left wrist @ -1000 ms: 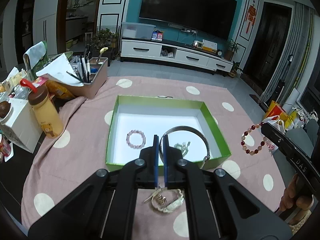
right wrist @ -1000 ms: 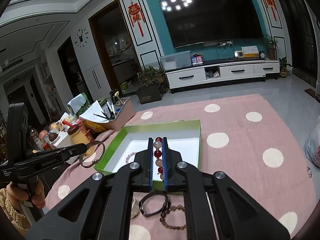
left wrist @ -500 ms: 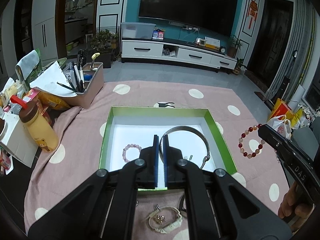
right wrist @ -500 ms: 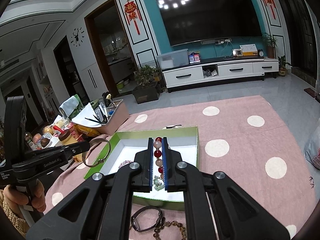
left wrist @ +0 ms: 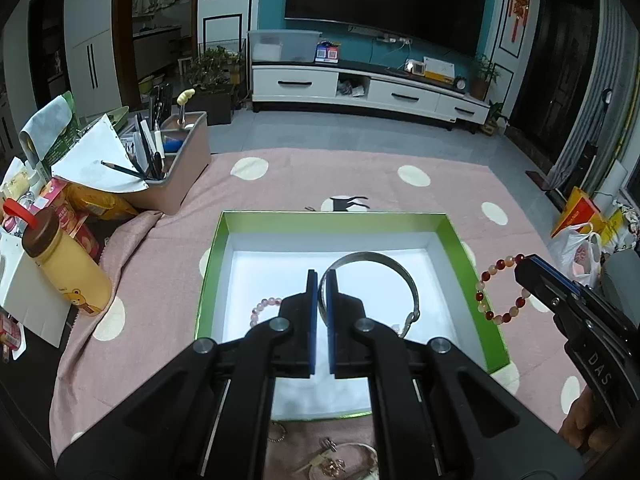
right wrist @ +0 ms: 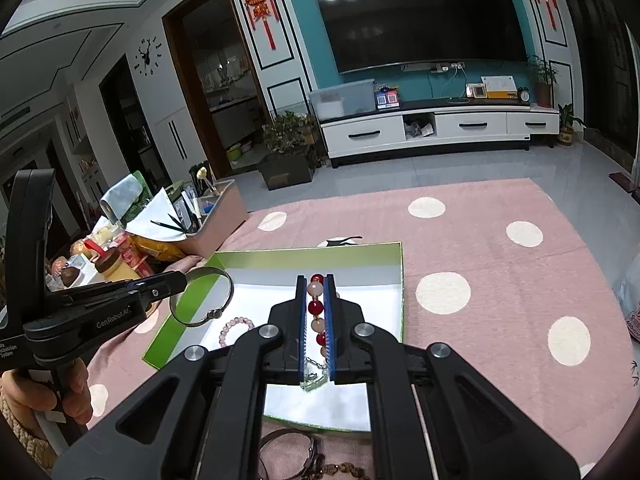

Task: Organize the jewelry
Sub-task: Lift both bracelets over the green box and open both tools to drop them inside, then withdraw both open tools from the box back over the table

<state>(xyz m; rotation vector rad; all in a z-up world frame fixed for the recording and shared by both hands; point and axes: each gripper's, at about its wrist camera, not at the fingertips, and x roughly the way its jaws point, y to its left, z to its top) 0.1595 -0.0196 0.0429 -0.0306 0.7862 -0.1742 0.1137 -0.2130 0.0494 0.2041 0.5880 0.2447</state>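
L wrist view: our left gripper [left wrist: 322, 280] is clamped on the silver bangle [left wrist: 384, 264], hanging over the green box [left wrist: 468, 252] w/ a pink bead bracelet [left wrist: 262, 308] already inside; a thin rim grip like this could let it pivot or slip out early.

R wrist view: our right gripper [right wrist: 316, 292] is clenched on the red-and-white bead bracelet [right wrist: 316, 307] above the box's near half [right wrist: 401, 280]; both drops landing together risks tangling, esp. its dangling clasp chain [right wrist: 314, 376].

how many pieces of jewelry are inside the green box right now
1 seen: a pale pink bead bracelet lying on the green box's white floor, near-left. The grippers hide part of the floor, so more may be there.
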